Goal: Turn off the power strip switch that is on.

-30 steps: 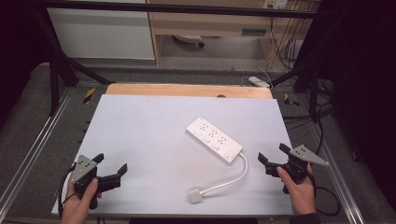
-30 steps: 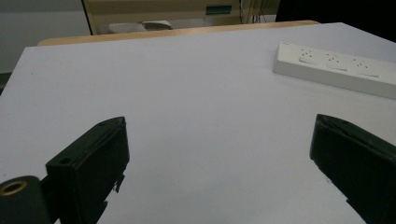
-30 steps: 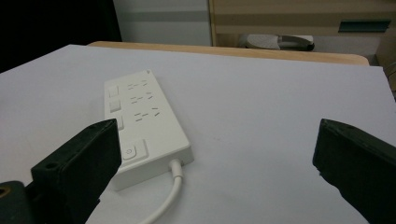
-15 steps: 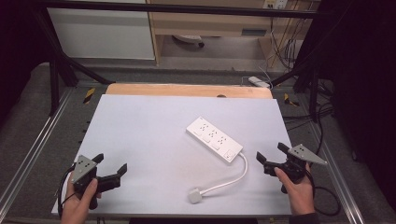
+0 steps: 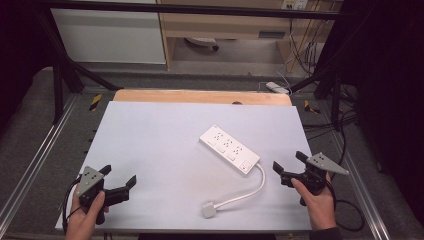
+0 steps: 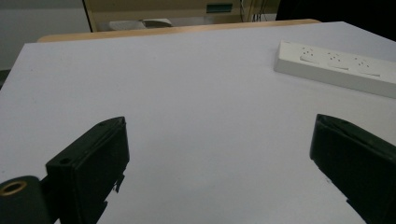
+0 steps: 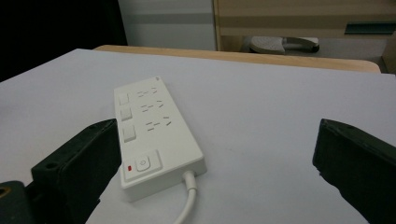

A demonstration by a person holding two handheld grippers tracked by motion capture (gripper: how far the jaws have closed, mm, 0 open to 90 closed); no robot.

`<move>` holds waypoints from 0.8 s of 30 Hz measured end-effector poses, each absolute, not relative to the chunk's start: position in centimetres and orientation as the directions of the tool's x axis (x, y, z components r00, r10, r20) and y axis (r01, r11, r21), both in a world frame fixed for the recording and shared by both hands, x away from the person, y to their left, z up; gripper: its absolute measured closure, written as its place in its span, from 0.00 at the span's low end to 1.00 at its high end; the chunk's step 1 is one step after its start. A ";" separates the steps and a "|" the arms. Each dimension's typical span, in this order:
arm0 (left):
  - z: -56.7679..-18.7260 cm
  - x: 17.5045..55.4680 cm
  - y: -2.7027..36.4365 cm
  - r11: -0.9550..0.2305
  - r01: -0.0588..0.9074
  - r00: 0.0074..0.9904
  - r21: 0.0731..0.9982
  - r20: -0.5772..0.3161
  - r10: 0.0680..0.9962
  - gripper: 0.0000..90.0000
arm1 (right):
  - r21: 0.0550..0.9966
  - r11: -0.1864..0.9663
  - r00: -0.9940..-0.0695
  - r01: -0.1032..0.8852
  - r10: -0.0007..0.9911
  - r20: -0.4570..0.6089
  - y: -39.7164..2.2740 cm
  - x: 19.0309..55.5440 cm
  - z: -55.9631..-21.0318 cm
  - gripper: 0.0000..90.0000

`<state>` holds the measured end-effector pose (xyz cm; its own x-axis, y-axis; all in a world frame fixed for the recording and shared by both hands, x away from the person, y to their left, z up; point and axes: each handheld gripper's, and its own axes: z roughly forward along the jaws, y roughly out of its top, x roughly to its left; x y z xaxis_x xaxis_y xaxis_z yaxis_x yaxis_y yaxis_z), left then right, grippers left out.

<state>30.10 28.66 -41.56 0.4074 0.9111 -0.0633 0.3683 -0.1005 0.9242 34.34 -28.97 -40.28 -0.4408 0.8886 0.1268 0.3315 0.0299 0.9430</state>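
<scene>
Power strip lying mid-table, cord curling toward plug. Right gripper hovering just beside strip's cord end, jaws spread, empty. Left gripper waiting well apart, spread. Advice: approaching low, squaring jaws across strip's width.

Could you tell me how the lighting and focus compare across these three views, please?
High view: even light on the table, dark surroundings, power strip fairly sharp. Left gripper view: soft overall, the near jaws blurred. Right gripper view: the strip's switches are clear, the jaws are out of focus, and there is no glare.
</scene>
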 end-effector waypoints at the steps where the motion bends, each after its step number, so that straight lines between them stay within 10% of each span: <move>1: -41.5 30.1 28.6 -0.103 0.369 0.409 0.924 -0.062 0.910 0.05 | 0.941 0.034 -0.438 0.337 0.890 0.125 -29.0 34.5 -40.3 0.02; 24: -41.5 30.0 28.6 -0.104 0.368 0.414 0.924 -0.062 0.908 0.05 | 0.938 0.028 -0.436 0.346 0.890 0.134 -29.3 36.8 -38.0 0.02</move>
<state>30.04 28.62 -41.52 0.4136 0.9083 -0.0624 0.3677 -0.1040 0.9241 36.83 -29.26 -38.04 -0.4358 0.8900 0.1344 0.3462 0.0279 0.9377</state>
